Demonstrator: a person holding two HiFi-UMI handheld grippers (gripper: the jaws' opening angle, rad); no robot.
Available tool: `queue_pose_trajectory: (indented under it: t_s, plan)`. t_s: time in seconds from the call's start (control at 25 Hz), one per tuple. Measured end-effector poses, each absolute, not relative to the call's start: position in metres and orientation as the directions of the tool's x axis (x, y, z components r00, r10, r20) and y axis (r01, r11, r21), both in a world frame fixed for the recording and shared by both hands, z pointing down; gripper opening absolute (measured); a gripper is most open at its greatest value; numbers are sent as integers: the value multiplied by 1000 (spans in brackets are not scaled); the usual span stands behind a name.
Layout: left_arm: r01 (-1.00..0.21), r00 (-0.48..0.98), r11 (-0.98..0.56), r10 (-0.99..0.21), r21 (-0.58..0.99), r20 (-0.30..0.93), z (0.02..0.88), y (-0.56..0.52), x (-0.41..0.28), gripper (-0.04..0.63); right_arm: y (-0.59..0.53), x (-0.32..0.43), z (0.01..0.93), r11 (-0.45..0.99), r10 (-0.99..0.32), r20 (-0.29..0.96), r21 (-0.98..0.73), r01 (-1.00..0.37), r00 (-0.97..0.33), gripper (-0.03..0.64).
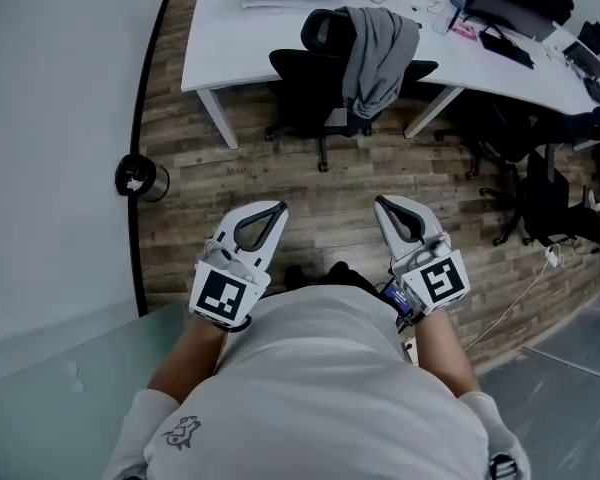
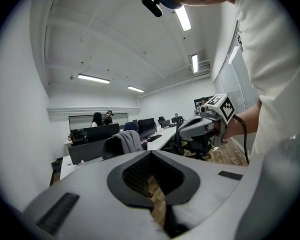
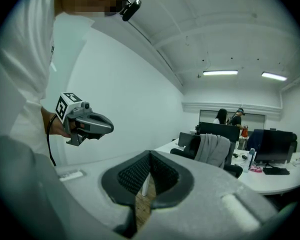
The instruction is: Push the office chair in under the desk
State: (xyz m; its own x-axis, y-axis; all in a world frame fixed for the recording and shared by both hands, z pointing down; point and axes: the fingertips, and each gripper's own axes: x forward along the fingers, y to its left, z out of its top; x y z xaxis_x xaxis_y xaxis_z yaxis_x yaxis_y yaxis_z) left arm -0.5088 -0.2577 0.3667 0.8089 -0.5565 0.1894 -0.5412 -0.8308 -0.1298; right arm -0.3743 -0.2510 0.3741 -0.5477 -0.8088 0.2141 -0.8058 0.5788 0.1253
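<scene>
A black office chair (image 1: 330,78) with a grey garment (image 1: 378,53) over its backrest stands at the white desk (image 1: 220,48), its seat partly out from under the top. Both grippers hang in mid-air well short of it, side by side in front of the person's body. My left gripper (image 1: 278,208) is shut with nothing in it, and so is my right gripper (image 1: 380,204). The left gripper view shows the chair (image 2: 121,143) far ahead and the right gripper (image 2: 206,125) beside it. In the right gripper view the chair (image 3: 210,151) is ahead and the left gripper (image 3: 87,124) is at left.
A small round bin (image 1: 140,177) stands by the white wall at left. More black chairs (image 1: 540,183) crowd the right side under a cluttered desk (image 1: 540,28). Wooden floor (image 1: 320,218) lies between me and the chair. Two people (image 3: 230,118) stand far behind monitors.
</scene>
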Motion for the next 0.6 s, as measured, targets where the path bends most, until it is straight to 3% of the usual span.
queue_pose_trajectory:
  t_s: [0.6]
  plan:
    - [-481,846,-870,-492,-106,206,383,-242,-485,-2,-236,-363,382,544,-831,225,146,-826,-508,3]
